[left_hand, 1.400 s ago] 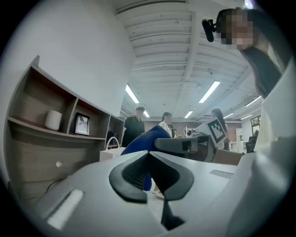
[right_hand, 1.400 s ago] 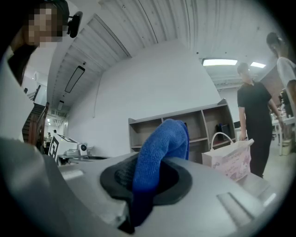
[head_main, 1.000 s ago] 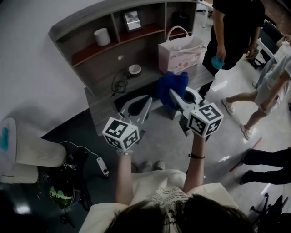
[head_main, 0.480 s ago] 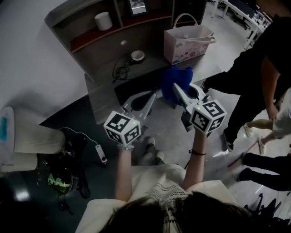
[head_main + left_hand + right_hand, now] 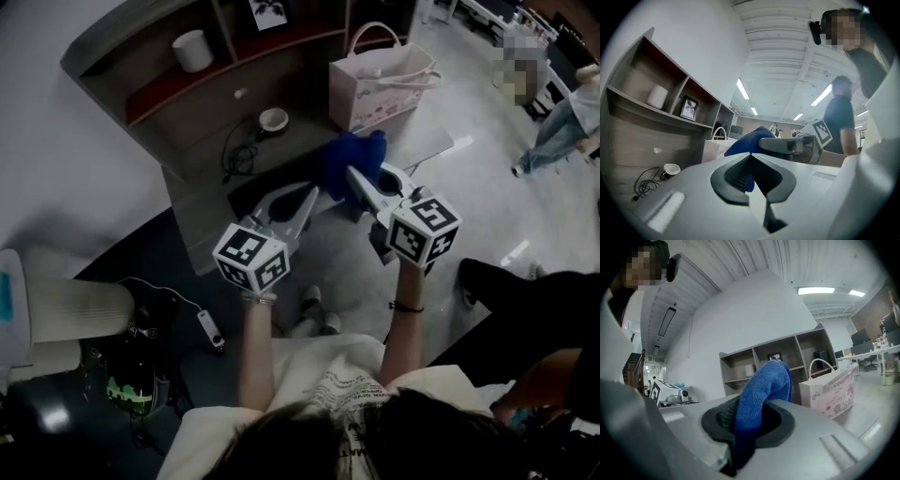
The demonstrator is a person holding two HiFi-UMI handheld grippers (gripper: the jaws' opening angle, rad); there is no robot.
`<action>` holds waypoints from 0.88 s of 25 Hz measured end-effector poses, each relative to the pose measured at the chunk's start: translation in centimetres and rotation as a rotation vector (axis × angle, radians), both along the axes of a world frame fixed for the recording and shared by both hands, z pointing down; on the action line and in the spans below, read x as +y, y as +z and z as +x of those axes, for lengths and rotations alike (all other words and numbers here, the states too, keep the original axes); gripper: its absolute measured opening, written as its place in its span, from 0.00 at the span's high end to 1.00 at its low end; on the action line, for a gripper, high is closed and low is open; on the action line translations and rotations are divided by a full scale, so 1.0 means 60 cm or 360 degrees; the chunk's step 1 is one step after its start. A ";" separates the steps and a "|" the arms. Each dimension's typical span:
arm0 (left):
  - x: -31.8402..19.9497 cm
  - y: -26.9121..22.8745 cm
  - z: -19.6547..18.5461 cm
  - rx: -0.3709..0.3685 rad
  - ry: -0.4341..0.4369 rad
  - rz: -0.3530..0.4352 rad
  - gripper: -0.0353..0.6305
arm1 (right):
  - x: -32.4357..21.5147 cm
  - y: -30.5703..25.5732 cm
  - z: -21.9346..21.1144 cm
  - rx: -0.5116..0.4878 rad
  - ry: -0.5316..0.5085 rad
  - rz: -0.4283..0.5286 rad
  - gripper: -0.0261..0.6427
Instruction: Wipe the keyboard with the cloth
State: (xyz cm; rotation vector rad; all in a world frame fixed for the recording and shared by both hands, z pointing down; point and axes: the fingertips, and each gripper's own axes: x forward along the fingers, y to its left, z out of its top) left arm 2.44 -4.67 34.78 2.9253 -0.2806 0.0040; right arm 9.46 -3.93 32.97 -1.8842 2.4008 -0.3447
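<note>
Change: during the last second the left gripper (image 5: 305, 199) and the right gripper (image 5: 358, 180) stay almost where they were, in the air over the near edge of the desk (image 5: 192, 220). The person who stood at its far right side has gone.
Meaning: the wiping has probably not begun, since the cloth (image 5: 352, 157) touches no surface.
Left gripper: jaws pressed together, with nothing between them.
Right gripper: jaws pinching the blue cloth, which rises out of them in a fold.
Cloth: held up, just near of the pink bag (image 5: 380, 89).
Keyboard: not clear. A dark strip (image 5: 246, 195) on the desk, partly hidden under both grippers, may be the keyboard.
</note>
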 end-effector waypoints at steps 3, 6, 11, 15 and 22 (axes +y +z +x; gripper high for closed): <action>-0.021 0.004 0.013 -0.0008 0.0021 0.0002 0.94 | -0.021 0.004 0.009 -0.0007 0.0007 -0.0001 0.87; -0.041 0.008 0.025 -0.0011 0.0038 0.0001 0.94 | -0.039 0.010 0.020 -0.0013 0.0022 -0.0010 0.87; -0.071 0.020 0.051 -0.0030 0.0089 -0.0010 0.94 | -0.066 0.018 0.045 -0.0024 0.0066 -0.0019 0.87; -0.088 0.028 0.071 -0.0046 0.0141 -0.0016 0.94 | -0.082 0.024 0.063 -0.0030 0.0108 -0.0027 0.87; -0.097 0.048 0.099 -0.0072 0.0224 -0.0037 0.94 | -0.096 0.040 0.086 -0.0045 0.0178 -0.0050 0.87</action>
